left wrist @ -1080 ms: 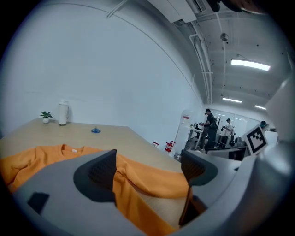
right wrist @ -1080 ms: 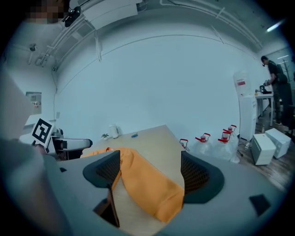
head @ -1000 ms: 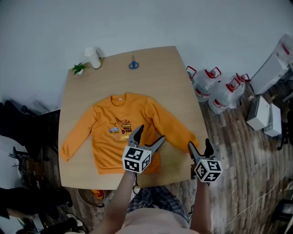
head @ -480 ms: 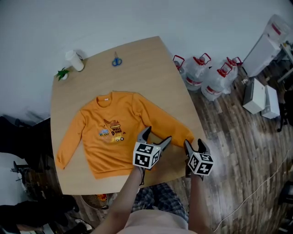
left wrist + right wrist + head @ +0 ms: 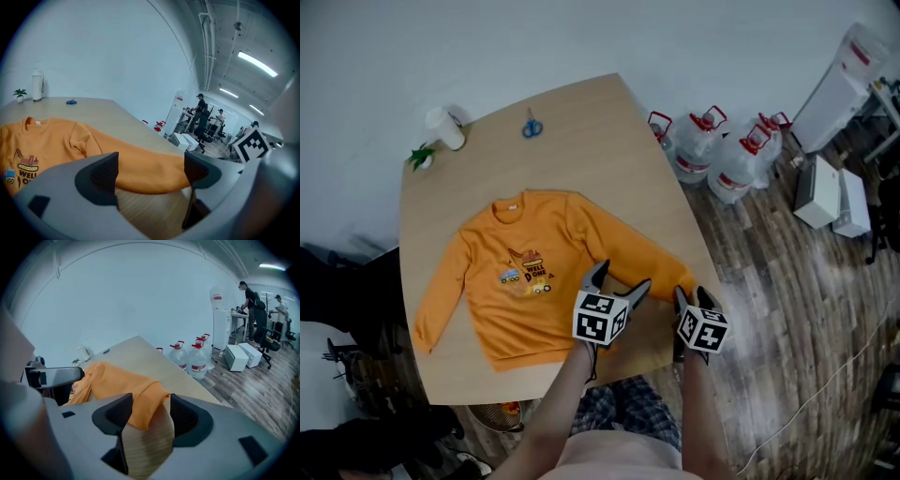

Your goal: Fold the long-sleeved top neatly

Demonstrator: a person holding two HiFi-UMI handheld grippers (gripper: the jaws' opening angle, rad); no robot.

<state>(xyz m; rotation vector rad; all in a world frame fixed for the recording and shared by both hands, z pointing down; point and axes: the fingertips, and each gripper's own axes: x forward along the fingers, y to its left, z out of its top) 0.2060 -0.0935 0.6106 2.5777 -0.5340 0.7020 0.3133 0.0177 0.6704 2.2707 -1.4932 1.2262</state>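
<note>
jaws of the right gripper (image 5: 146, 417) have just been closing: half open, cuff (image 5: 149, 399) of the orange top (image 5: 520, 281) between them, not pinched yet. left gripper (image 5: 152, 173) is wide open, sleeve (image 5: 119, 144) between its jaws. grab comes next.

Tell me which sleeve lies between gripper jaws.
The sleeve nearer the water jugs: its cuff is between the right gripper's jaws, which have just been closing; the other sleeve lies alone.

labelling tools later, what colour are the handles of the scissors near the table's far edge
Blue. The scissors show best in the head view.
</note>
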